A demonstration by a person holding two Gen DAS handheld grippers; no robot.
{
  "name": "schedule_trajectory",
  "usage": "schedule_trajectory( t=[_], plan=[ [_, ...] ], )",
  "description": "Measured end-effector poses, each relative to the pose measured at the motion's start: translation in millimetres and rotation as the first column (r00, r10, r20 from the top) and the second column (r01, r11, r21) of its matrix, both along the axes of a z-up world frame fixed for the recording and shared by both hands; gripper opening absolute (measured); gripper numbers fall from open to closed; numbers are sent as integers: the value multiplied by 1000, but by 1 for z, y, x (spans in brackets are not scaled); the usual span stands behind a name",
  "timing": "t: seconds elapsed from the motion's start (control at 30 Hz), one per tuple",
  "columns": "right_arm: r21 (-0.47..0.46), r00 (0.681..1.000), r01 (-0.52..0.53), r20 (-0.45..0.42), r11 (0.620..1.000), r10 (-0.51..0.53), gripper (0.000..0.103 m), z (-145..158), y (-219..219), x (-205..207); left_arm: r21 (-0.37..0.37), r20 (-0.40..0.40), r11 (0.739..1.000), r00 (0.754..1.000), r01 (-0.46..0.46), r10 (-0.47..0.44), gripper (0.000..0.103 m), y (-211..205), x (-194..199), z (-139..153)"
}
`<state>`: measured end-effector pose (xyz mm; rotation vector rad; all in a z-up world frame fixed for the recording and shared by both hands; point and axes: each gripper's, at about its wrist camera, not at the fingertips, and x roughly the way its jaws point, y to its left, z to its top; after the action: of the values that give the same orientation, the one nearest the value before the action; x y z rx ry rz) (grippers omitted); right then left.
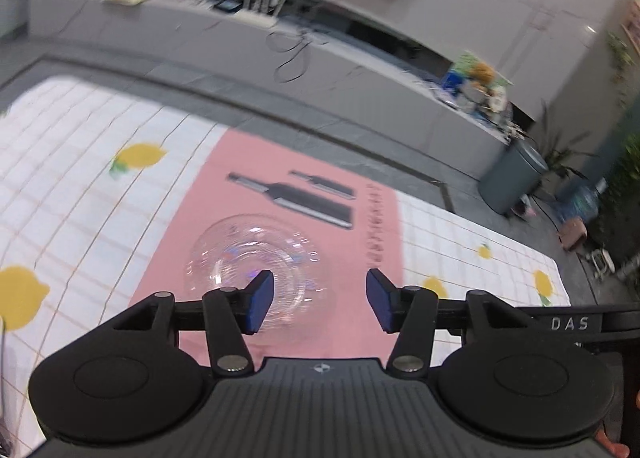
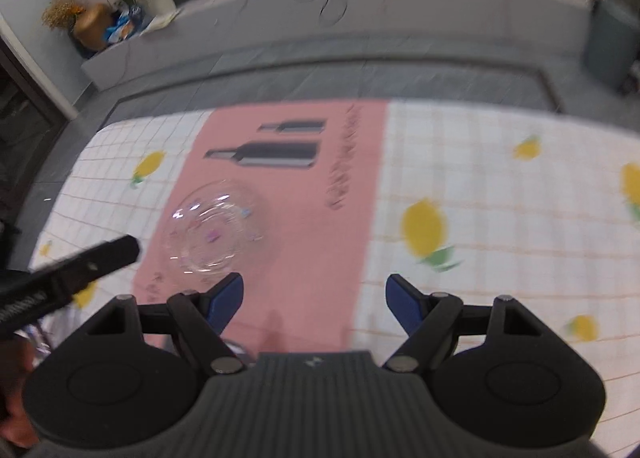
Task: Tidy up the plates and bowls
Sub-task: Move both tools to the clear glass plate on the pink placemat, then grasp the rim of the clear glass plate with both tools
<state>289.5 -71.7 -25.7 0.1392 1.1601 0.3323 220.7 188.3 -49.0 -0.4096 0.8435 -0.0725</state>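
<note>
A clear glass bowl [image 1: 260, 254] stands upright on the pink mat [image 1: 312, 162] printed with dark bottles. My left gripper [image 1: 320, 298] hovers over the bowl's near right side. It is open: its left blue pad overlaps the bowl's inside in the view and its right pad is off the bowl over the mat. In the right wrist view the same bowl [image 2: 216, 230] lies ahead and to the left of my right gripper [image 2: 316, 298], which is open over bare pink mat [image 2: 296, 218] with nothing between its pads. A black finger [image 2: 100, 258] of the left tool reaches in from the left beside the bowl.
The mat lies on a white checked tablecloth [image 1: 80, 198] with yellow lemons. Beyond the table's far edge are grey floor and a long low grey cabinet [image 1: 360, 70] with clutter on top. A round grey bin [image 1: 512, 174] stands at the right. Both views are motion-blurred.
</note>
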Motion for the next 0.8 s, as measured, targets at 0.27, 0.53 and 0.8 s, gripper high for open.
schedule_trajectory(
  t=[0.27,0.53,0.8],
  plan=[
    [37,980,90,-181,995,-82,79,-50,29,45,-112,-83,987,991,-116,107,61,44,24,-43],
    [38,980,33,-197,999,-24,73,-82,60,74,-122,-100,970,975,-212,200,58,68,33,-76],
    [51,981,3,-192,999,7,56,-109,74,84,-145,-119,955,963,-257,241,56,83,29,-104]
  ],
)
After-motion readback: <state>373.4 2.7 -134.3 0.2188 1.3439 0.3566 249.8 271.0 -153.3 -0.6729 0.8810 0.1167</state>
